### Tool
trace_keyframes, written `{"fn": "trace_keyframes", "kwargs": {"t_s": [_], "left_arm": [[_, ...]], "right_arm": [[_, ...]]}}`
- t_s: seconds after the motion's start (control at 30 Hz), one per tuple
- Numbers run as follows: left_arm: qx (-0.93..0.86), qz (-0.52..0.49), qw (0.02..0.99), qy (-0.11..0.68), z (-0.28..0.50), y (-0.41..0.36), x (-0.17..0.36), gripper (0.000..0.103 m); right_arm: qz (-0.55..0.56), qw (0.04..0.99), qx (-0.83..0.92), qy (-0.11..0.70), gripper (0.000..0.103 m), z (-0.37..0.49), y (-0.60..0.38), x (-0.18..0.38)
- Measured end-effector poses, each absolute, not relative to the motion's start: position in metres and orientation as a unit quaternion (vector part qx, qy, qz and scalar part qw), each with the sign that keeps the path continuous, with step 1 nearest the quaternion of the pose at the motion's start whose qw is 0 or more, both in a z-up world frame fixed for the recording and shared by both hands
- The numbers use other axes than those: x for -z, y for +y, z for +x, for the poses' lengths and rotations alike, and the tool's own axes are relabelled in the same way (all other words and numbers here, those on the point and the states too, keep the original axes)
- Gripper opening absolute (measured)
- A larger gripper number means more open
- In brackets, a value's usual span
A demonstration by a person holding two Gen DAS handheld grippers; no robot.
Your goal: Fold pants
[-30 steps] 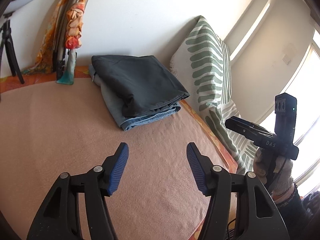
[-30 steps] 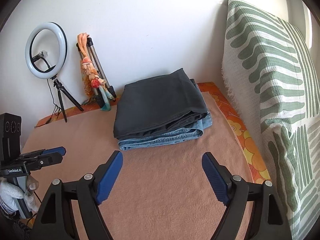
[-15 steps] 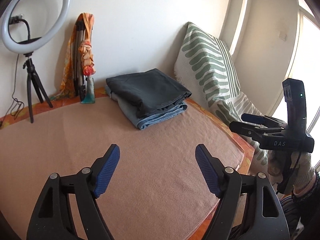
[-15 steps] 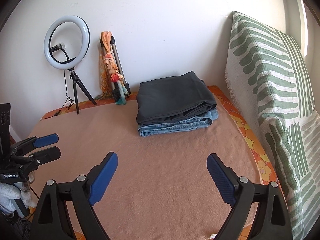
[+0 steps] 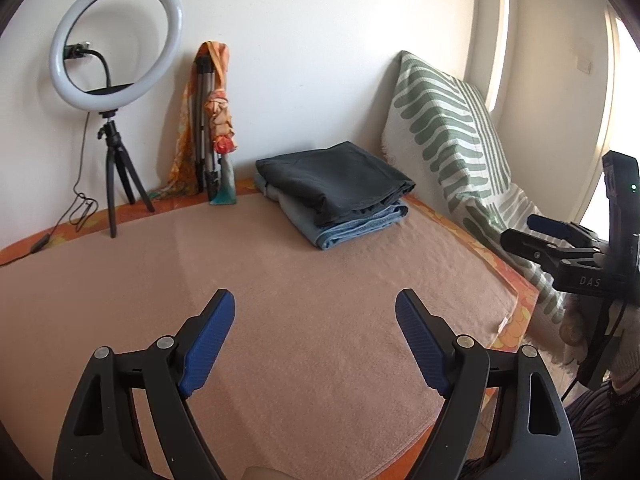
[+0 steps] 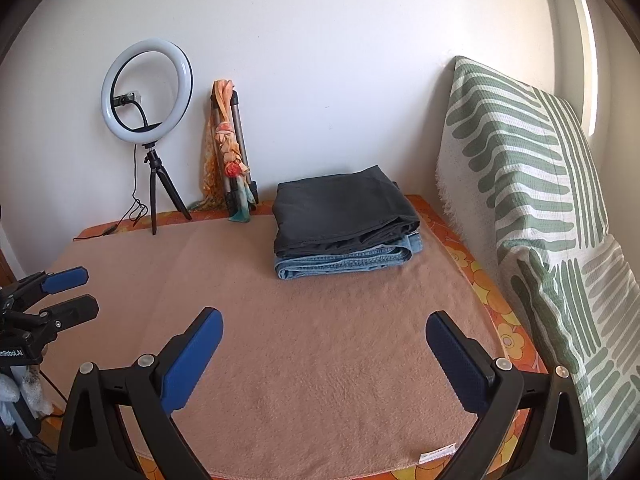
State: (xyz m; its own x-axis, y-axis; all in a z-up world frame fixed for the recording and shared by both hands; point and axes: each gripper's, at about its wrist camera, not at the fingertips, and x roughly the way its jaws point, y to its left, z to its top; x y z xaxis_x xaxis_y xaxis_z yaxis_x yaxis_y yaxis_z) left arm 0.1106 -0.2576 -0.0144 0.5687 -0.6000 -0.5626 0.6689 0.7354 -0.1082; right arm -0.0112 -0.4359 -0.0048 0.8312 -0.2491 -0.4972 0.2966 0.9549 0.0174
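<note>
Two folded pairs of pants are stacked at the far side of the bed [image 6: 320,360], near the wall: the dark pants [image 6: 340,208] lie on top of the blue jeans [image 6: 348,262], just beside the striped cushion [image 6: 532,184]. Both claws are held over the bare blanket, well apart from the stack. The left claw [image 5: 315,340] is spread and its jaws are opening, with nothing between them; the right claw [image 6: 324,354] is spread wide and opening too, likewise empty.

The folding appears finished, so the risk lies mainly in disturbing what is done. If the stack is approached again, the top pair could be dragged off the jeans, since its loose front edge is slightly lifted. The ring light [image 6: 146,88] and the wrapped tripod [image 6: 230,148] at the wall could be knocked by a careless sweep. The cable trailing across the bed edge could also be snagged.
</note>
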Motion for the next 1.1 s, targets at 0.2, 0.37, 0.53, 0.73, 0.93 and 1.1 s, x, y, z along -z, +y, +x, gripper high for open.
{"fn": "trace_keyframes", "kwargs": {"t_s": [0.2, 0.37, 0.53, 0.73, 0.93, 1.1], "left_arm": [[0.34, 0.045, 0.893, 0.29, 0.111, -0.247, 0.012, 0.083], [0.327, 0.052, 0.901, 0.282, 0.109, -0.247, 0.009, 0.083], [0.336, 0.052, 0.898, 0.281, 0.103, -0.25, 0.006, 0.084], [0.341, 0.052, 0.898, 0.273, 0.099, -0.252, 0.005, 0.103], [0.328, 0.065, 0.899, 0.283, 0.101, -0.254, 0.009, 0.103], [0.331, 0.066, 0.898, 0.282, 0.098, -0.254, 0.009, 0.102]], "right_arm": [[0.028, 0.958, 0.146, 0.247, 0.103, -0.012, -0.432, 0.004], [0.018, 0.958, 0.148, 0.244, 0.103, -0.014, -0.429, 0.004], [0.017, 0.96, 0.147, 0.237, 0.103, -0.018, -0.428, 0.001], [0.026, 0.96, 0.15, 0.234, 0.103, -0.018, -0.431, 0.002], [0.027, 0.96, 0.154, 0.232, 0.103, -0.018, -0.432, 0.002], [0.027, 0.96, 0.153, 0.235, 0.103, -0.017, -0.433, 0.003]]}}
